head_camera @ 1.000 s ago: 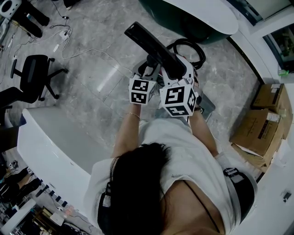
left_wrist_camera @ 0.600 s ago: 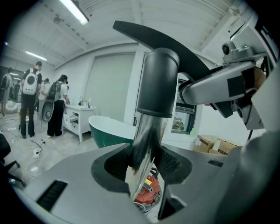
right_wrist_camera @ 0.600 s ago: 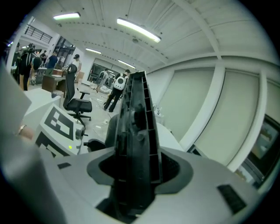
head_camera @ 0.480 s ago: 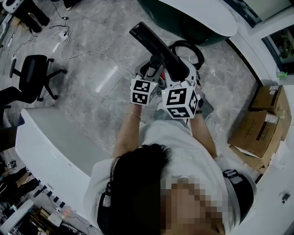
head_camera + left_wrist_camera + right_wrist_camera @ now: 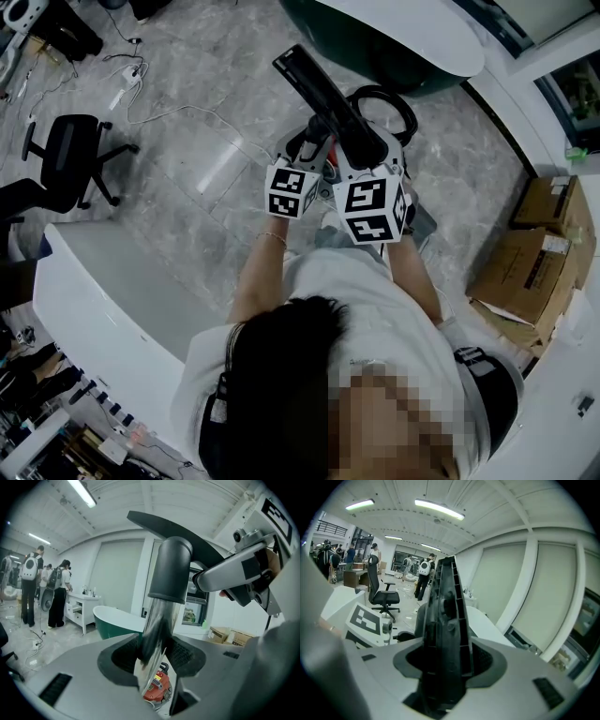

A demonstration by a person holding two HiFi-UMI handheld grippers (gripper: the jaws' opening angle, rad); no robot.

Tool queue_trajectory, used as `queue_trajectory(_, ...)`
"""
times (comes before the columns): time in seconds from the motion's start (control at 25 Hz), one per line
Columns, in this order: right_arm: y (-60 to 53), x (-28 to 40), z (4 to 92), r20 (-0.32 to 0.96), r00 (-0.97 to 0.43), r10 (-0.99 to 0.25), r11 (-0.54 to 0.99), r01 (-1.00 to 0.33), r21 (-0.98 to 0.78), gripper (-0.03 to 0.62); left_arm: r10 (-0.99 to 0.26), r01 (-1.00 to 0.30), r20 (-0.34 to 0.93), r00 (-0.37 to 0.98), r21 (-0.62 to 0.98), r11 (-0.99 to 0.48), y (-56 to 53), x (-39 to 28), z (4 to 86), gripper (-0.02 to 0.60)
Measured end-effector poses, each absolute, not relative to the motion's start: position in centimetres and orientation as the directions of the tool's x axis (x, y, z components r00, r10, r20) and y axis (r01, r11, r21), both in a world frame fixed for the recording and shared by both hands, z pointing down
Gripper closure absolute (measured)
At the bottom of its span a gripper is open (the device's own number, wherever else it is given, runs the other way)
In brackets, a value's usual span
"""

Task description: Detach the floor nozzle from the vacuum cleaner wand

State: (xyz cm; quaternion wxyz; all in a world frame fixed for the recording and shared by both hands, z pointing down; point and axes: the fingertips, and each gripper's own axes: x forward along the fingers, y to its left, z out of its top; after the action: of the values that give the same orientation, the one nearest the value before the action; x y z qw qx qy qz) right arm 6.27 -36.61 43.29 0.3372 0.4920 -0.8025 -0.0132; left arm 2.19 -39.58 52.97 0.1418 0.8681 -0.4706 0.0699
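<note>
Left gripper (image 5: 152,660) pinches the wand (image 5: 158,620), right gripper (image 5: 443,667) pinches the floor nozzle (image 5: 446,606) (pointing to 11 o'clock); a crooked pull could slip.

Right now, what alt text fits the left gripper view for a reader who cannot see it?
The left gripper grips a shiny metal wand between its jaws; the wand rises to the dark floor nozzle, held by the right gripper at upper right. A green bathtub and people stand behind.
</note>
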Motion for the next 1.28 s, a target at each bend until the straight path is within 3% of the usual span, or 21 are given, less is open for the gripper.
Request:
queue_trajectory(0.48, -36.6, 6.7, 43.0, 0.532, -0.248, -0.81, 0.506, -0.754, 0.419, 0.375, -0.785, -0.824, 0.251, 0.567, 0.171, -0.54, -39.7, 2.9, 53.1, 0.414)
queue_trajectory(0.8, -36.6, 7.1, 43.5, 0.566, -0.28, -0.775, 0.505, -0.813, 0.289, 0.373, -0.789, -0.826, 0.245, 0.563, 0.178, -0.535, -39.8, 2.9, 53.1, 0.414)
queue_trajectory(1.08, -36.5, 7.6, 43.0, 0.547, -0.235, -0.803, 0.494, -0.776, 0.392, 0.373, -0.783, -0.82, 0.242, 0.573, 0.177, -0.545, -39.8, 3.7, 53.1, 0.413)
queue_trajectory(1.16, -36.4, 7.6, 41.7, 0.503, -0.263, -0.824, 0.477, -0.8, 0.364, 0.373, -0.799, -0.834, 0.239, 0.551, 0.187, -0.519, -39.7, 3.3, 53.3, 0.414)
queue_trajectory(1.28, -37.7, 8.4, 34.6, 0.333, -0.329, -0.884, 0.42, -0.87, 0.258, 0.376, -0.833, -0.863, 0.239, 0.498, 0.228, -0.451, -40.2, 0.3, 53.5, 0.413)
